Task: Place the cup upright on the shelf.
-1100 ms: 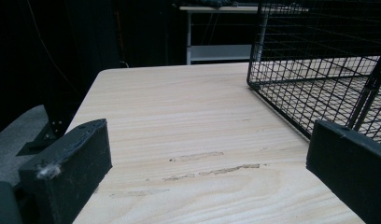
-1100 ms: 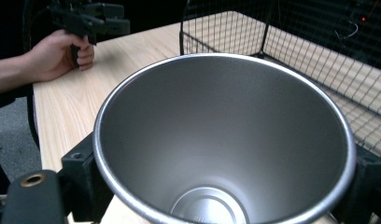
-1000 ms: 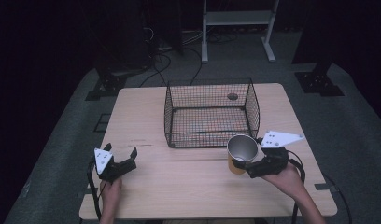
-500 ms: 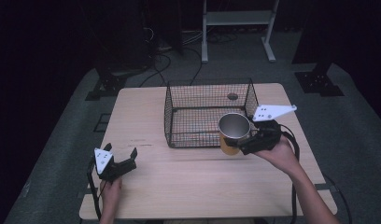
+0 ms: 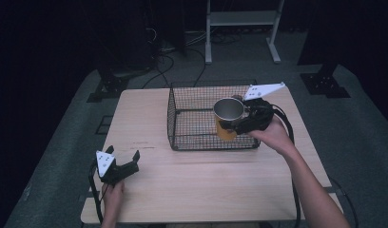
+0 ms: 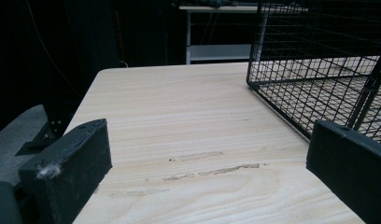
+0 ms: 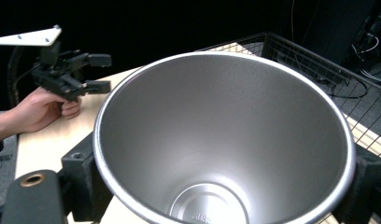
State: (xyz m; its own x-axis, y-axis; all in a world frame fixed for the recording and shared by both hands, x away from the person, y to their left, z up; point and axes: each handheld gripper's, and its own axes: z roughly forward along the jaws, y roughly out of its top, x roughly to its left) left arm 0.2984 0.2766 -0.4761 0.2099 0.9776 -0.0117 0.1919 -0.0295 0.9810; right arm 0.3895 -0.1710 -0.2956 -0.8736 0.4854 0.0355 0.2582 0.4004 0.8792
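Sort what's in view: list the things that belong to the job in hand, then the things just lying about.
In the job:
- cup, clamped in the right hand-held gripper
- wire basket, under the cup

Just about:
- left hand-held gripper, open, on the table
- white shelf frame behind
- cables on the floor

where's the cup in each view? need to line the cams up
High view: the cup, steel inside and yellow outside, is right of centre, gripped by the right gripper over the wire basket.
Left gripper view: no cup here; the basket's corner is at upper right.
Right gripper view: the cup's steel inside faces the lens, centre.
Shared landmark: the wire basket, upper right in the right gripper view.
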